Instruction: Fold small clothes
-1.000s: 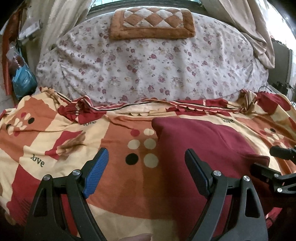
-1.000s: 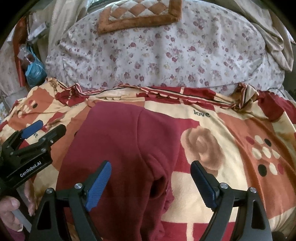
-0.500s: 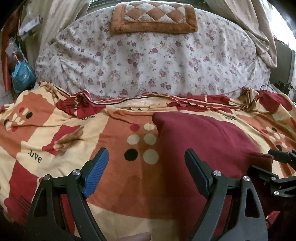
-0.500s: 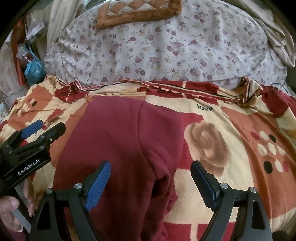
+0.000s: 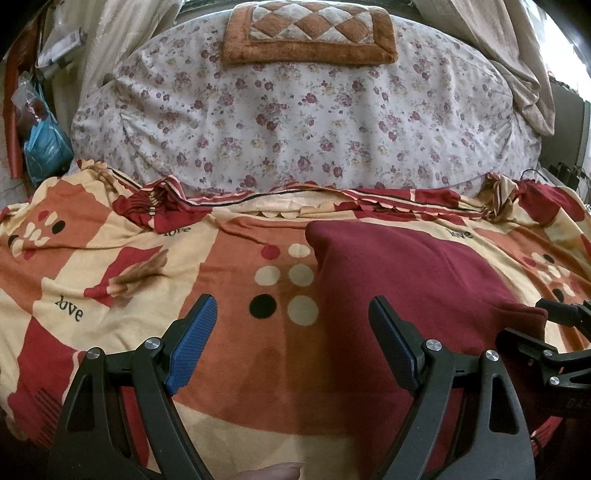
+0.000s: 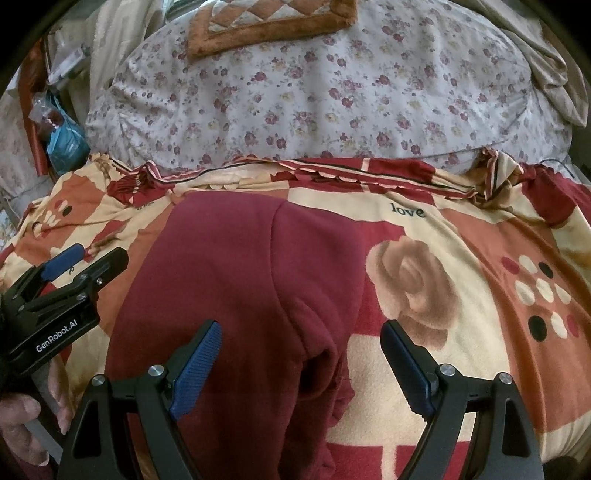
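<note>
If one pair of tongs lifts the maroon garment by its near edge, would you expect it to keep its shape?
Probably not. The maroon garment lies limp with soft folds, so it would likely sag and unfold. Its fleecy surface looks grippy against the patterned blanket, so pushing may bunch it.

The garment (image 5: 406,280) and pillow (image 5: 310,33) sit slightly lower in the left wrist frame than a second ago. In the right wrist frame the rose print (image 6: 410,284) has drifted slightly lower.

Maroon garment (image 6: 236,288) folded on patterned blanket (image 6: 461,369), right gripper (image 6: 301,360) wide open above it; left gripper (image 6: 86,264) at left
</note>
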Demonstrator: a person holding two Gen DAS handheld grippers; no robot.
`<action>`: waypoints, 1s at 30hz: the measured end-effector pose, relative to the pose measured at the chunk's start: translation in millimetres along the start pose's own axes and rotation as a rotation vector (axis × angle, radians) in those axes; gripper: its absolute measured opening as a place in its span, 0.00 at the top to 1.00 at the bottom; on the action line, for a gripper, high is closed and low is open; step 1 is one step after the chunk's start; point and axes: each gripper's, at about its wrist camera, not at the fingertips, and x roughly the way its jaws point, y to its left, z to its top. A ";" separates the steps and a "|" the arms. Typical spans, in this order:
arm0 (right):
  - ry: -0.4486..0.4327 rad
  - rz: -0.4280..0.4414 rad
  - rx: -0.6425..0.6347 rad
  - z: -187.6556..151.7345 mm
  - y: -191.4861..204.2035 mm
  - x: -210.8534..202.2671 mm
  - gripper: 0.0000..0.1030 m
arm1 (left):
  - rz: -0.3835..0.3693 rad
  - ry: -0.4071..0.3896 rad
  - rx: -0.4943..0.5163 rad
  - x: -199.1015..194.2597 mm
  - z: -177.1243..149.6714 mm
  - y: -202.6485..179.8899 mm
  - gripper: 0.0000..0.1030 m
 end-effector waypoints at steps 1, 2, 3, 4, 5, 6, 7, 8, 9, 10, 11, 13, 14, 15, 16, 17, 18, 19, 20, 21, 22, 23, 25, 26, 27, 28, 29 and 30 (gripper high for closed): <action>0.000 0.000 0.000 -0.1 0.2 0.1 0.17 | 0.001 0.000 0.001 0.1 -0.1 -0.4 0.18; 0.003 0.001 0.001 0.1 0.1 0.2 0.17 | 0.001 0.000 0.001 0.1 -0.2 -0.5 0.18; 0.003 0.002 0.002 0.0 0.4 0.0 0.17 | 0.002 0.000 0.001 0.1 -0.2 -0.4 0.18; 0.004 0.005 0.004 -0.4 0.4 -0.1 0.17 | 0.001 0.000 0.001 0.1 -0.1 -0.3 0.18; 0.005 0.006 0.005 -0.4 0.4 0.2 0.17 | 0.000 0.000 0.001 0.2 -0.1 -0.3 0.18; 0.007 0.007 0.006 -0.7 0.4 0.6 0.17 | 0.001 0.000 0.001 0.1 0.0 -0.5 0.18; 0.009 0.008 0.007 -1.0 0.3 0.5 0.17 | 0.003 0.000 0.001 0.0 -0.1 -0.6 0.18; 0.011 0.008 0.008 -0.8 0.1 1.0 0.17 | 0.002 0.000 0.001 0.0 -0.1 -0.7 0.18; 0.011 0.009 0.008 -0.5 -0.4 1.4 0.17 | 0.003 0.001 0.000 0.0 -0.1 -0.8 0.18; 0.010 0.010 0.009 -0.7 -0.4 1.1 0.17 | 0.003 0.001 0.000 -0.2 -0.1 -1.0 0.18; 0.010 0.009 0.007 -0.4 -0.7 1.6 0.17 | 0.002 0.001 0.000 -0.3 0.0 -1.1 0.18; 0.008 0.008 0.007 -0.4 -0.8 1.9 0.17 | 0.004 0.000 0.000 -0.5 0.1 -1.3 0.18; 0.009 0.006 0.006 -0.6 -0.9 2.5 0.17 | 0.005 -0.001 0.002 -0.4 0.4 -1.4 0.18; 0.010 0.005 0.005 -0.8 -0.8 2.3 0.17 | 0.007 -0.003 0.003 0.1 -0.1 -1.5 0.18; 0.011 0.002 0.004 -0.8 -1.0 2.0 0.17 | 0.008 0.000 -0.002 0.6 -0.4 -1.2 0.18; 0.009 -0.002 0.007 -0.1 -2.5 1.7 0.17 | 0.006 0.007 -0.009 1.7 -1.0 -1.1 0.18; 0.007 -0.004 0.012 0.4 -4.1 1.5 0.17 | 0.002 0.016 -0.014 3.3 -2.0 -0.8 0.18; 0.007 -0.002 0.014 1.1 -5.5 1.7 0.17 | 0.001 0.024 -0.015 4.8 -3.1 -0.7 0.18; 0.006 0.001 0.020 1.9 -7.7 1.6 0.17 | 0.003 0.027 -0.014 5.2 -3.7 -1.1 0.18; 0.005 0.002 0.025 2.2 -9.1 1.7 0.17 | 0.005 0.028 -0.013 5.2 -4.3 -1.6 0.18; 0.005 0.001 0.030 2.2 -10.3 1.9 0.17 | 0.005 0.027 -0.011 5.0 -4.3 -1.7 0.18; 0.007 0.002 0.033 3.0 -10.7 2.7 0.17 | 0.003 0.026 -0.012 5.4 -4.1 -1.5 0.18; 0.013 0.004 0.035 4.6 -11.0 4.5 0.17 | 0.003 0.027 -0.010 5.7 -4.5 -1.8 0.18; 0.015 0.006 0.034 5.2 -10.2 5.1 0.17 | 0.002 0.029 -0.010 5.4 -4.4 -1.9 0.18; 0.013 0.007 0.032 5.2 -9.3 5.0 0.17 | 0.001 0.031 -0.009 5.1 -4.2 -1.8 0.18; 0.010 0.007 0.027 5.3 -8.3 5.0 0.17 | 0.000 0.029 -0.008 4.4 -3.9 -1.7 0.18; 0.010 0.006 0.023 5.4 -7.3 5.5 0.17 | 0.001 0.028 -0.007 4.6 -3.2 -1.0 0.18; 0.016 0.005 0.019 5.7 -6.2 6.3 0.17 | 0.001 0.033 -0.007 5.0 -3.4 -1.0 0.18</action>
